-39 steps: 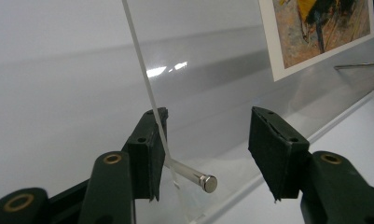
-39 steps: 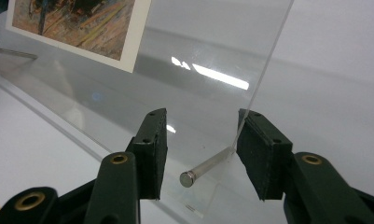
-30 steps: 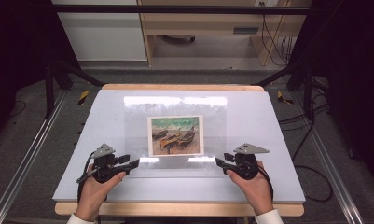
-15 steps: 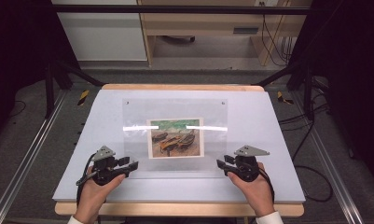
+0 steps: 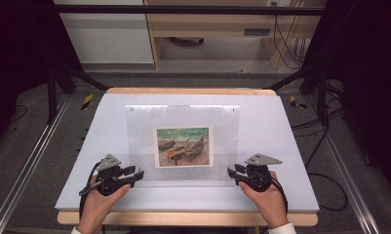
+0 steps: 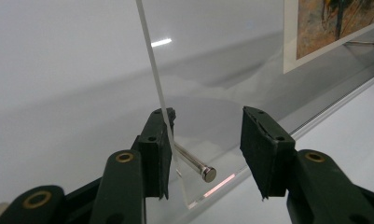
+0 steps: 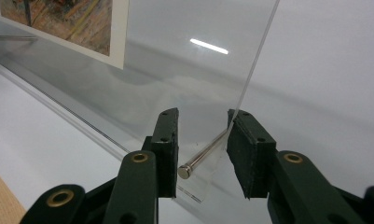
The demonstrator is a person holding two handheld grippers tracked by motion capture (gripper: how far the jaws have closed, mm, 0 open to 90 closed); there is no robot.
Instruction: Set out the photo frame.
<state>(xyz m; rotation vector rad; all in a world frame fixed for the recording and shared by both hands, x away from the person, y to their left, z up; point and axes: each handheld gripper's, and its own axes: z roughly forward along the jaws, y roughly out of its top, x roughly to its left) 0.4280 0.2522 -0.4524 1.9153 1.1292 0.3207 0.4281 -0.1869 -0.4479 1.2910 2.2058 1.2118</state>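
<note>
Both jaws spread wide, left gripper (image 6: pixel 205 154) and right gripper (image 7: pixel 202 151) straddle the near-corner pins of the clear frame (image 5: pixel 183 117) on the surface (image 5: pixel 290 146); squeeze evenly together.

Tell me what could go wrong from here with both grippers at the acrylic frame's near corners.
1. The left gripper is open, with only one of its fingers touching the acrylic frame beside the metal pin; closing there might skew the panel.
2. The right gripper is open too, so the tilted frame looks unheld and could slip on the smooth white table.
3. A slip might shift the boat picture inside.
</note>
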